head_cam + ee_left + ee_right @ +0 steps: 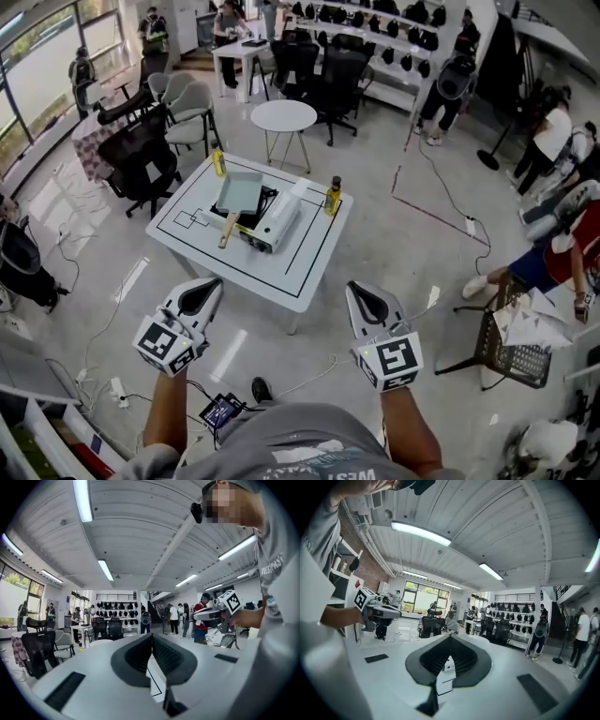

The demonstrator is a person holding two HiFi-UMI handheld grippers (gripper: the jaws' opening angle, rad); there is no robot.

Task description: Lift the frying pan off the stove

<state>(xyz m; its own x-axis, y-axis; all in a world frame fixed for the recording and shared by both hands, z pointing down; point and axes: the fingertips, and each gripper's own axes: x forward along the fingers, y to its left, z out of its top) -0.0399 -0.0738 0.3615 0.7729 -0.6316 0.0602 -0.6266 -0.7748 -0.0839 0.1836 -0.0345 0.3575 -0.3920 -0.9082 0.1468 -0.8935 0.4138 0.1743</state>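
Observation:
A square grey frying pan [239, 192] with a wooden handle [228, 232] sits on a white portable stove [272, 220] in the middle of a white table [309, 272] marked with black lines. Both grippers hang in the air short of the table's near edge, pointing toward it. My left gripper [216, 282] [152, 636] is shut and holds nothing. My right gripper [355, 286] [450, 637] is shut and empty too. Under the right gripper's closed tips a bit of the white stove [447, 666] shows. Each gripper view catches the other gripper off to the side.
A yellow bottle [218, 161] stands at the table's far left corner, a dark oil bottle [332, 195] to the right of the stove. A round white table [284, 116] and black chairs [141, 164] lie beyond. Cables cross the floor; a wire chair [511, 349] and people are at the right.

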